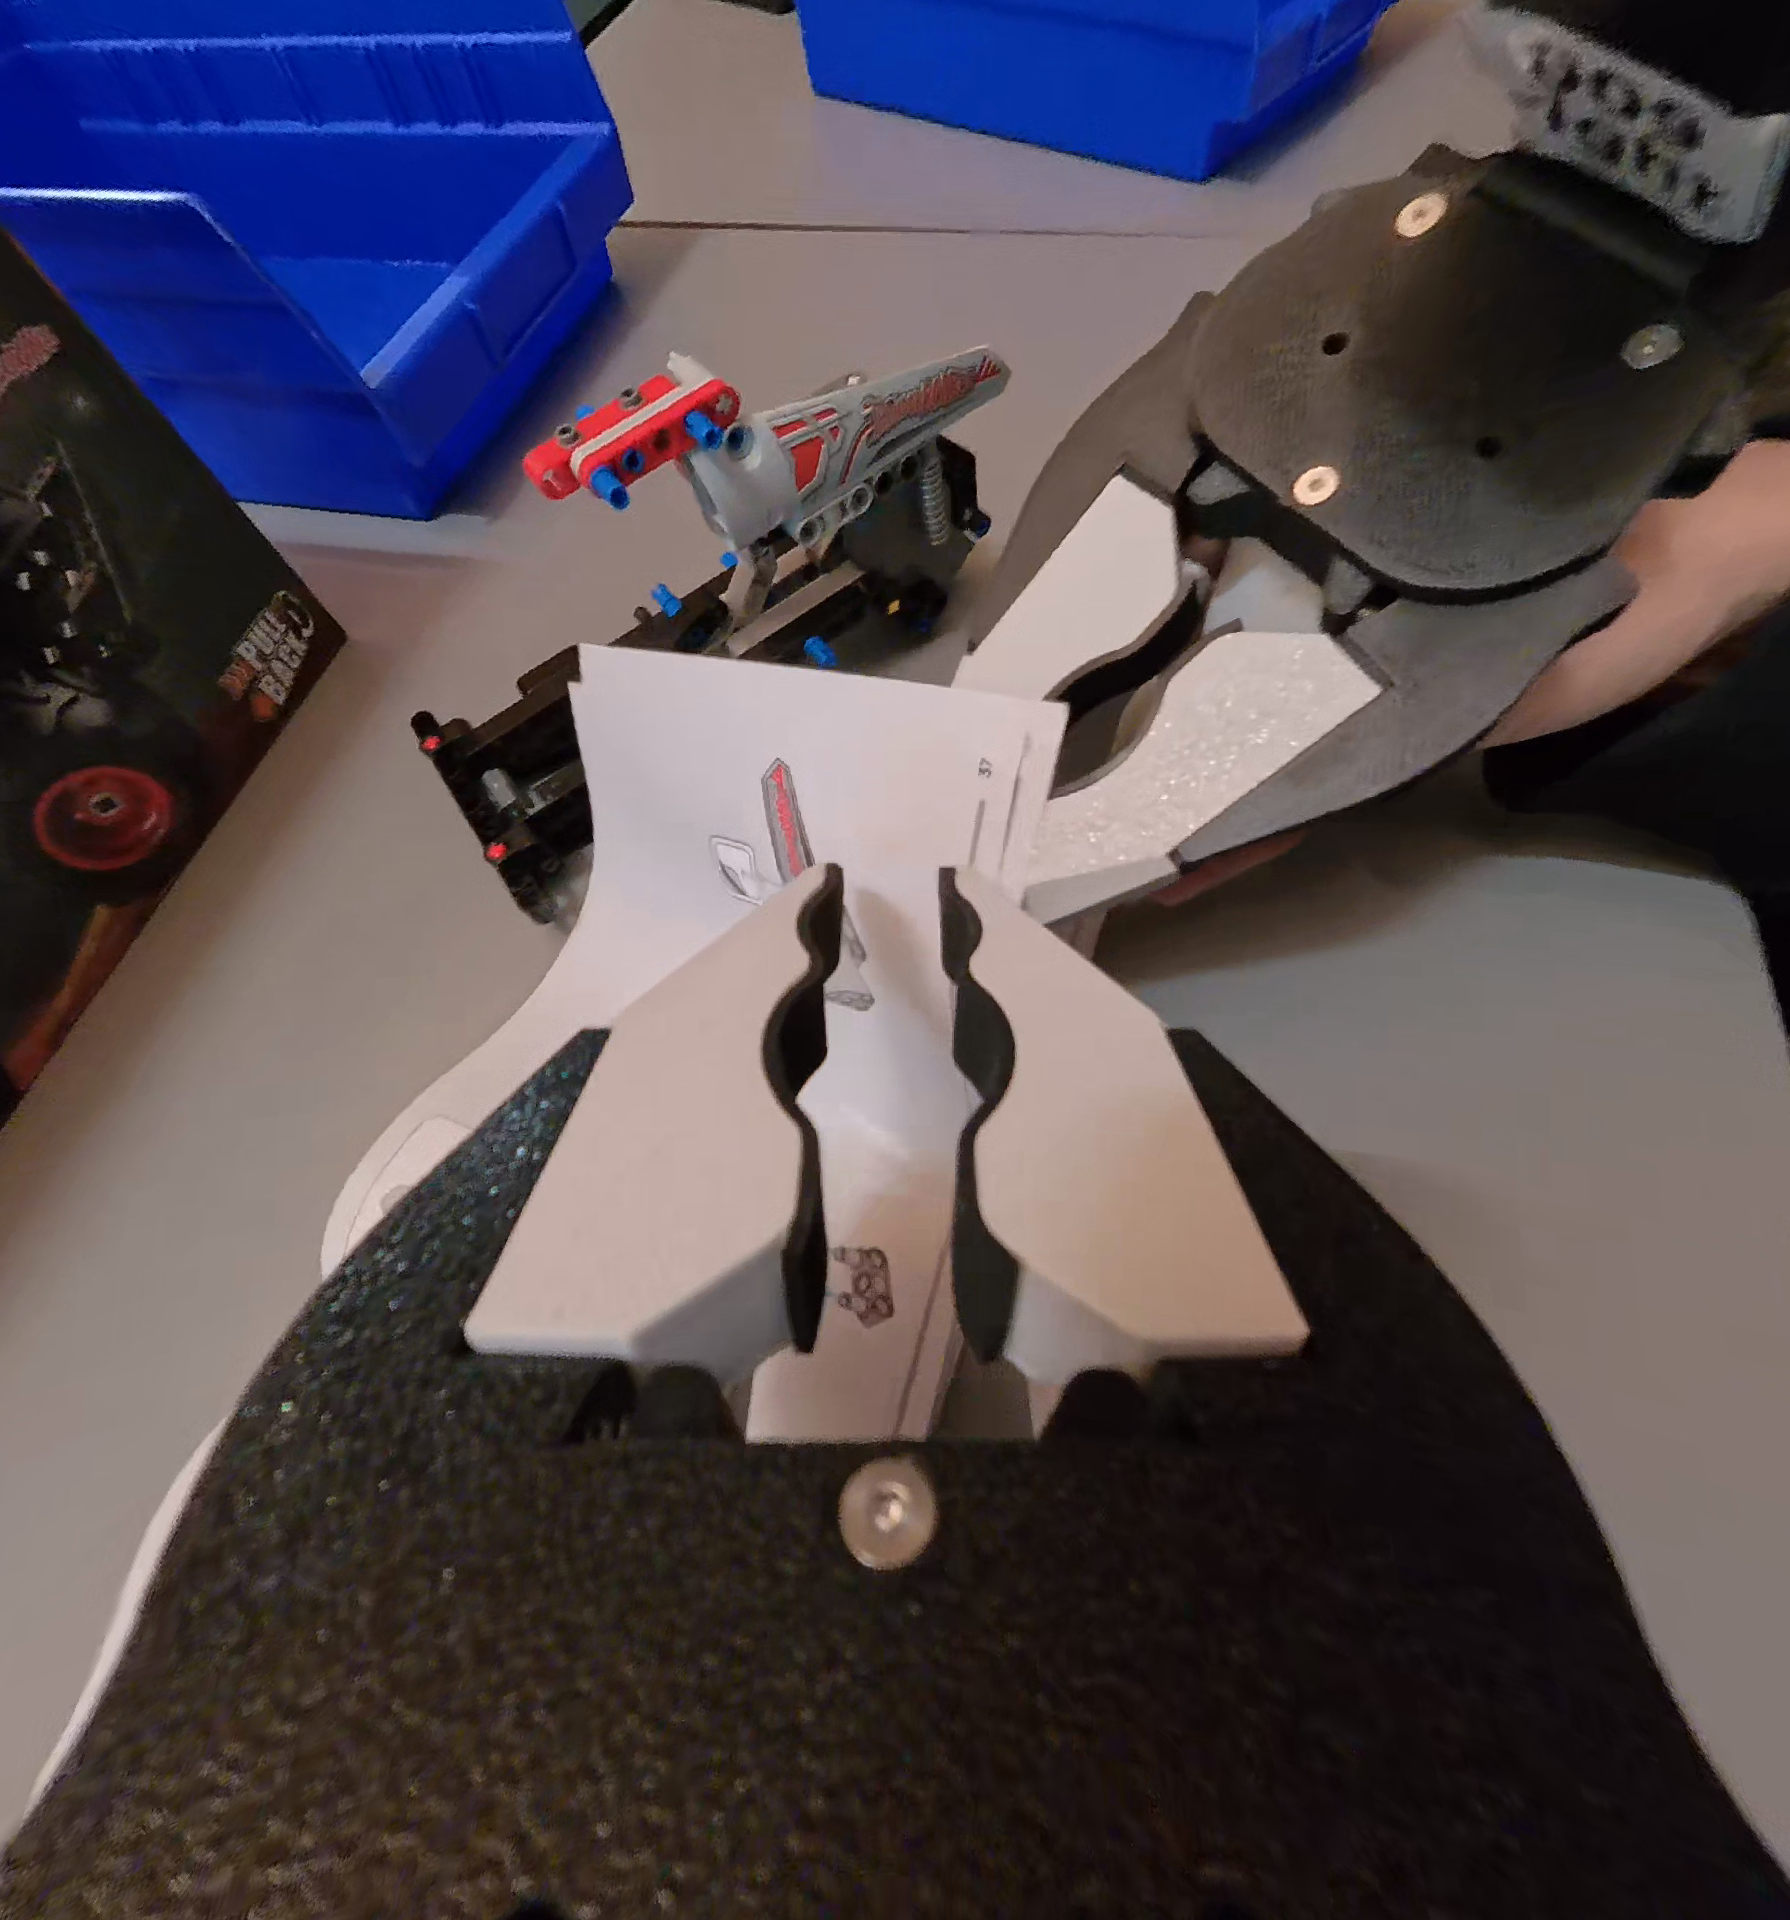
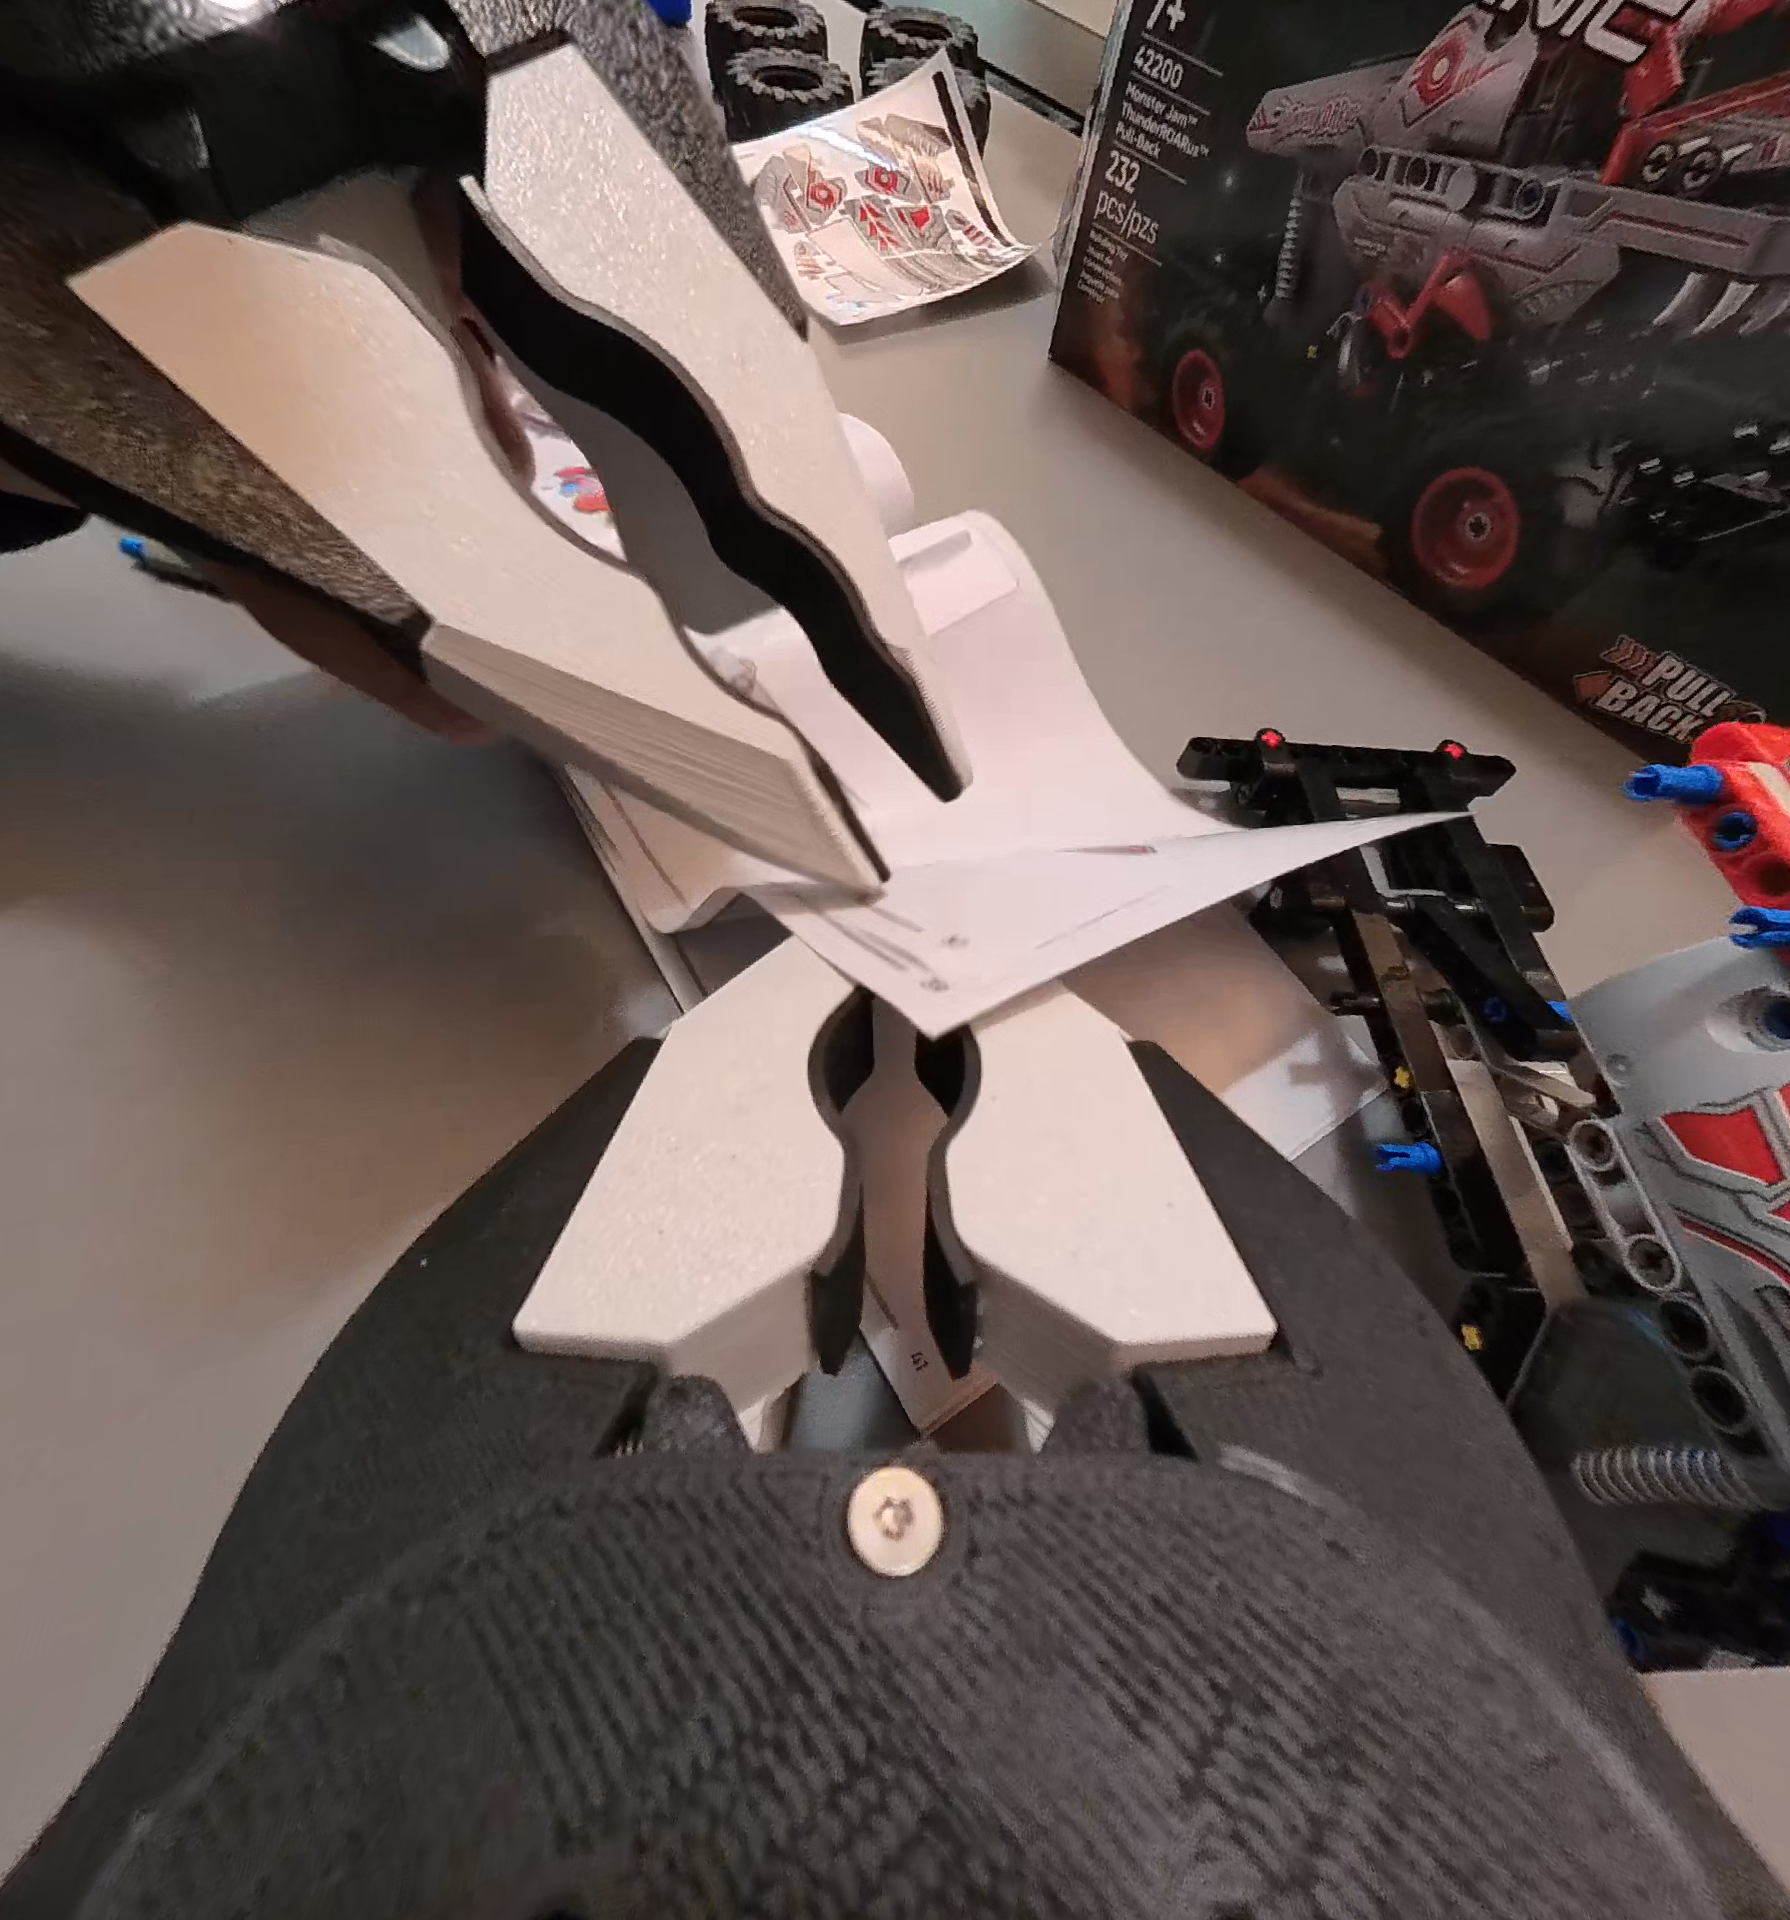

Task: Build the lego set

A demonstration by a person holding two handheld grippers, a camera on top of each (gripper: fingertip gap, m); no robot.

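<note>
From the left wrist, the left gripper hung parted over the instruction booklet, gripping nothing, with the half-built truck just beyond. From the right wrist, the right gripper was nearly closed; a lifted page covered its tips, so any pinch was unclear.

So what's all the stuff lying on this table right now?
Instruction booklet: one, white, centre of table, a page lifted.
Part-built model: one, black frame with grey, red and blue parts, behind the booklet.
Set box: one, dark with a truck picture, standing beside the model.
Bins: two, blue, at the back.
Sticker sheet: one, white with red and grey, near the box.
Tyres: several, black, behind the sticker sheet; count unclear.
Table: one, grey.
Left gripper: white fingers, open over the booklet.
Right gripper: white fingers, at the lifted page's edge; grip unclear.
</note>
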